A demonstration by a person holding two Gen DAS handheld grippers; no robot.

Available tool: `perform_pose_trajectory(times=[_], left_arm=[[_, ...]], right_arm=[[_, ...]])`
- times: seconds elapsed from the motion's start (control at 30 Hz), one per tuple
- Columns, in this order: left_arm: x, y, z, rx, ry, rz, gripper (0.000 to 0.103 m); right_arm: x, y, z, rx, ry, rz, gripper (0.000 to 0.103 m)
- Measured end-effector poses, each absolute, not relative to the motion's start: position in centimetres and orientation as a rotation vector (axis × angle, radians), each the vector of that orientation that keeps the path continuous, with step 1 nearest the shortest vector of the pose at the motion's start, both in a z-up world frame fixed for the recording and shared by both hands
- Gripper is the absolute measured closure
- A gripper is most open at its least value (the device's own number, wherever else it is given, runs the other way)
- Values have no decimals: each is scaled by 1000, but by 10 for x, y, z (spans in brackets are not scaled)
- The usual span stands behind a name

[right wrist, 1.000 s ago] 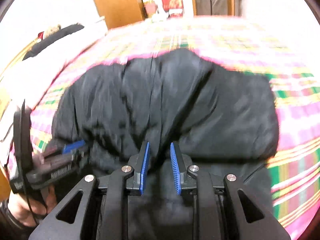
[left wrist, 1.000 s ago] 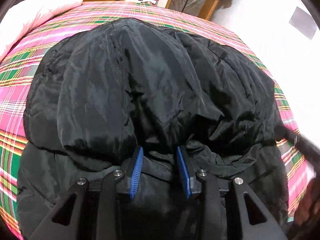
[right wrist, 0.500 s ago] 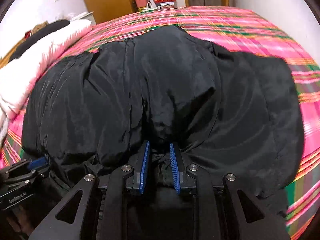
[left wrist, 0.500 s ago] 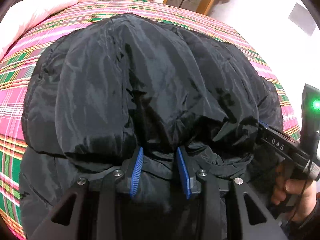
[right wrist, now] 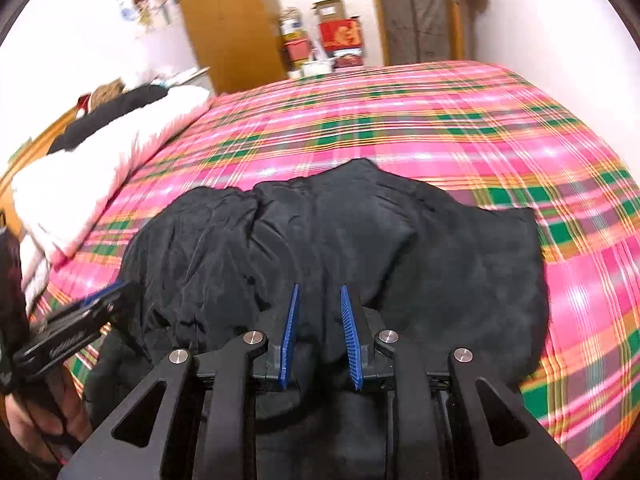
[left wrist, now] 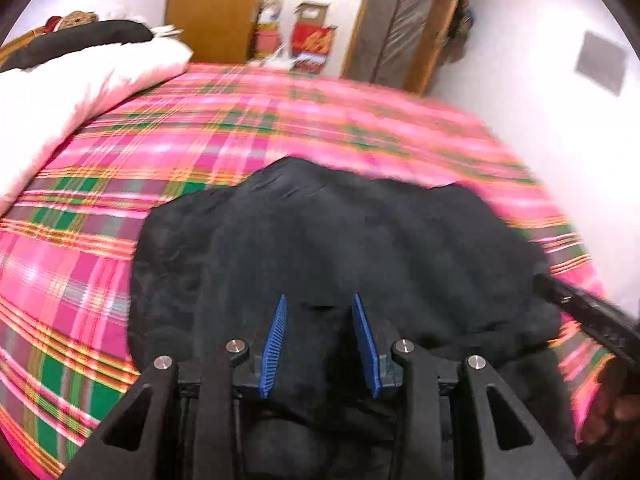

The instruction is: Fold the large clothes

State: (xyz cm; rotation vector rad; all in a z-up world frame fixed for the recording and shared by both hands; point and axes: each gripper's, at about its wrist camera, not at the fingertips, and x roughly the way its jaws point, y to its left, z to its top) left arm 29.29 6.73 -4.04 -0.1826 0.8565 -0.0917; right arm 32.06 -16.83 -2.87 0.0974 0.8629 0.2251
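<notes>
While blur softens both views, the layout reads.
Jacket (left wrist: pixel 340 240): black, bunched on plaid bed (left wrist: pixel 80 260), near edge.
Left gripper (left wrist: pixel 320 300): pads apart, jacket fabric between them, grip unclear.
Right gripper (right wrist: pixel 319 290): pads apart, a fold of jacket between, maybe pinched.
Pillow (right wrist: pixel 80 184): white, left of jacket, apart.

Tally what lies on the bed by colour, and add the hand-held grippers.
Black: 2, the black jacket being folded and a dark garment on the white bedding.
White: 1, the white bedding at the bed's edge.
Hand-held grippers: 2, left hand-held gripper and right hand-held gripper, both with jacket fabric between their blue pads.
Total: 5.
</notes>
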Motion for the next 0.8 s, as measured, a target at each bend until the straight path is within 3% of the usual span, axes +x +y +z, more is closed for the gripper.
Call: perform_pose_trajectory(times=[0.1, 0.27, 0.47, 0.63, 0.73, 0.8], left_arm=[[300, 78, -67, -203, 950, -83, 66], [310, 67, -82, -135, 959, -72, 66], [309, 73, -78, -191, 966, -61, 66], [293, 84, -46, -272, 847, -60, 66], [291, 82, -42, -272, 823, -85, 66], [297, 78, -55, -257, 898, -93, 66]], right_arm=[[331, -166, -74, 125, 976, 247, 81], [325, -165, -97, 123, 962, 244, 82], [322, -157, -69, 50, 988, 220, 82], [292, -151, -27, 76, 856, 277, 81], [294, -138, -42, 70, 894, 314, 81], [298, -133, -68, 77, 960, 301, 81]])
